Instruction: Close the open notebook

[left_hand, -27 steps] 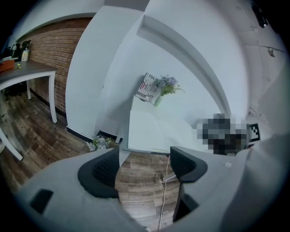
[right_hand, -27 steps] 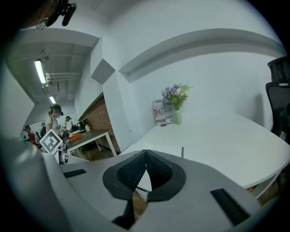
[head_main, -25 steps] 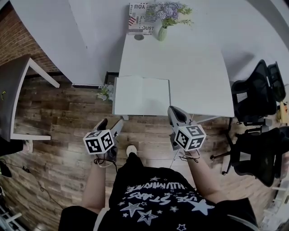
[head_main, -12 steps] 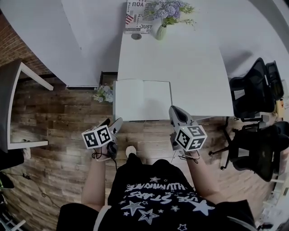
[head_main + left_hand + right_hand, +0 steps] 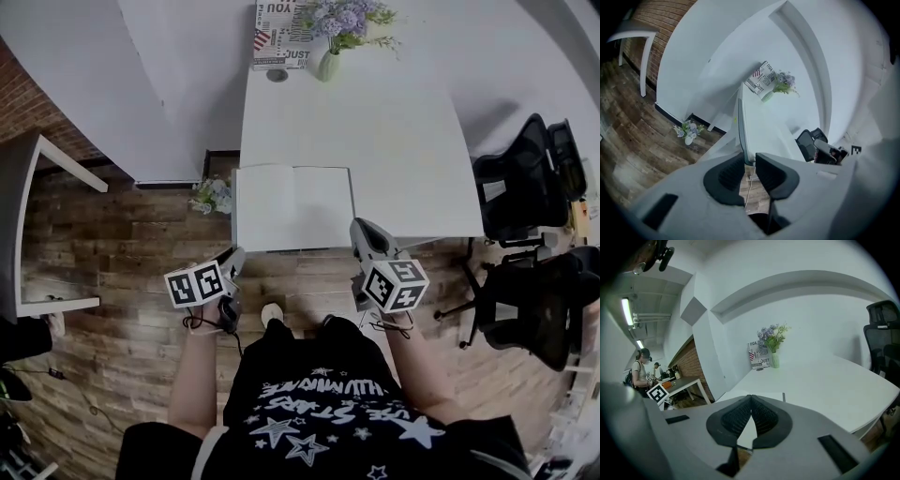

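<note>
Smooth white table [image 5: 375, 141] | flat open notebook [image 5: 293, 206] – blank pages | left gripper [image 5: 750, 160] closing – slim gap, empty | right gripper [image 5: 750, 398] pinched together

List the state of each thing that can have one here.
notebook: open, flat near the edge of the table
left claw: empty, jaws closing, narrow gap
right claw: shut, empty
flower vase: upright
</note>
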